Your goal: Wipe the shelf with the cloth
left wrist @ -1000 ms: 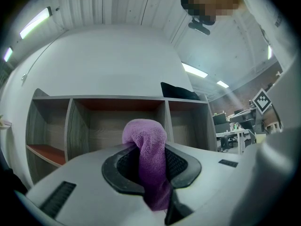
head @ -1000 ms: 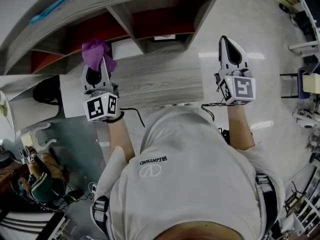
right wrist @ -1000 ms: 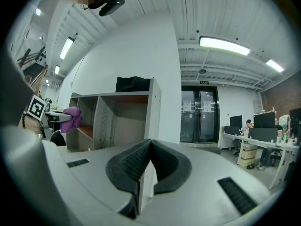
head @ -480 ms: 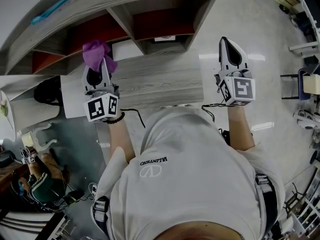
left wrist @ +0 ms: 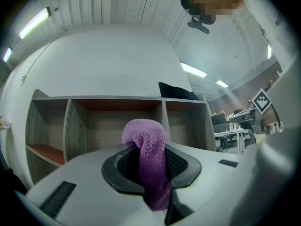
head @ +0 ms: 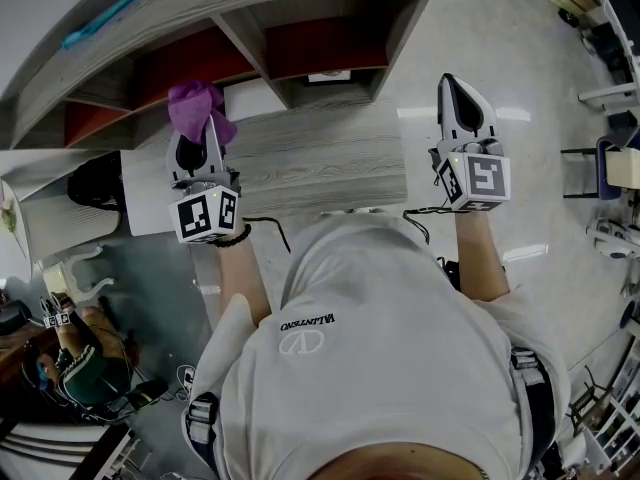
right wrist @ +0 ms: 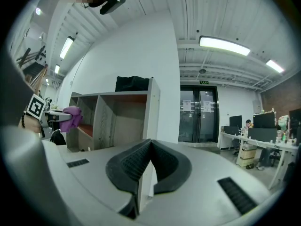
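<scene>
A purple cloth (head: 196, 108) sticks up out of my left gripper (head: 198, 136), whose jaws are shut on it; in the left gripper view the cloth (left wrist: 148, 161) hangs between the black pads in front of the shelf's middle compartment. The grey wooden shelf (head: 300, 153) with red inner boards lies ahead and below in the head view. The shelf (left wrist: 117, 121) fills the left gripper view, seen from the front. My right gripper (head: 458, 103) is held apart to the right of the shelf, jaws shut with nothing between them. The right gripper view shows the shelf (right wrist: 117, 117) to the left.
A black bag (right wrist: 132, 83) rests on top of the shelf. A white box (head: 250, 98) sits in a compartment. A black object (head: 92, 180) lies at the shelf's left end. Desks, chairs and people (right wrist: 254, 145) stand at the right, glass doors (right wrist: 197, 114) behind.
My left gripper with the cloth has shifted very slightly right and forward toward the shelf. The right gripper has not moved.
</scene>
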Motion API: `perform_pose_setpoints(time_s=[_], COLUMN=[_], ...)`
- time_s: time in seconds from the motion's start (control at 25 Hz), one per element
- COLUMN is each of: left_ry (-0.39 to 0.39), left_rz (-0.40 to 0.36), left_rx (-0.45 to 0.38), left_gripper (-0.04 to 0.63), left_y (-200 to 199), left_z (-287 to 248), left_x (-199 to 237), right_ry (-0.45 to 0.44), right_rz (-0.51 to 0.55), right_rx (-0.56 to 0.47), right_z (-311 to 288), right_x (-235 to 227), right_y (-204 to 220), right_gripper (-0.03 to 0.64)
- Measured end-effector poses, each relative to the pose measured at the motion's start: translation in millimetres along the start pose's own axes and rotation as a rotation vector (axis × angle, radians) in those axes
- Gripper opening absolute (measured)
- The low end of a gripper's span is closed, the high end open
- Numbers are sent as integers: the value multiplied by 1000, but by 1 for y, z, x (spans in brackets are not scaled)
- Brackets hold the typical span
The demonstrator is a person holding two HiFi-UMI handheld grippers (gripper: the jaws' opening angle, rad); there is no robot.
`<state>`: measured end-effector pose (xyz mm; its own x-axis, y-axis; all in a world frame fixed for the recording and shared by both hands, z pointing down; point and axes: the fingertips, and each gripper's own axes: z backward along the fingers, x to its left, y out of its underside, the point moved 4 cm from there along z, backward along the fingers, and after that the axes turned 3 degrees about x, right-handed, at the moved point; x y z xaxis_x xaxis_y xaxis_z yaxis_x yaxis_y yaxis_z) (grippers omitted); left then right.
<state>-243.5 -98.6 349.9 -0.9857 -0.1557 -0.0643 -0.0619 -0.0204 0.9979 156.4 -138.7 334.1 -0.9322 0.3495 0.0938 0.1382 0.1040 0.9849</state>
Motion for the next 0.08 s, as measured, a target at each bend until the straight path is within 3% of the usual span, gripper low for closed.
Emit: perform_pose_setpoints(time_s=[0.08], left_ry=[0], left_rz=[0], left_rx=[0], left_gripper=[91], left_y=[1], left_z=[0], left_x=[0], right_ry=[-1], right_rz=[0], right_rx=[1], right_z=[0], right_x=[0], right_y=[1], right_gripper=[-3])
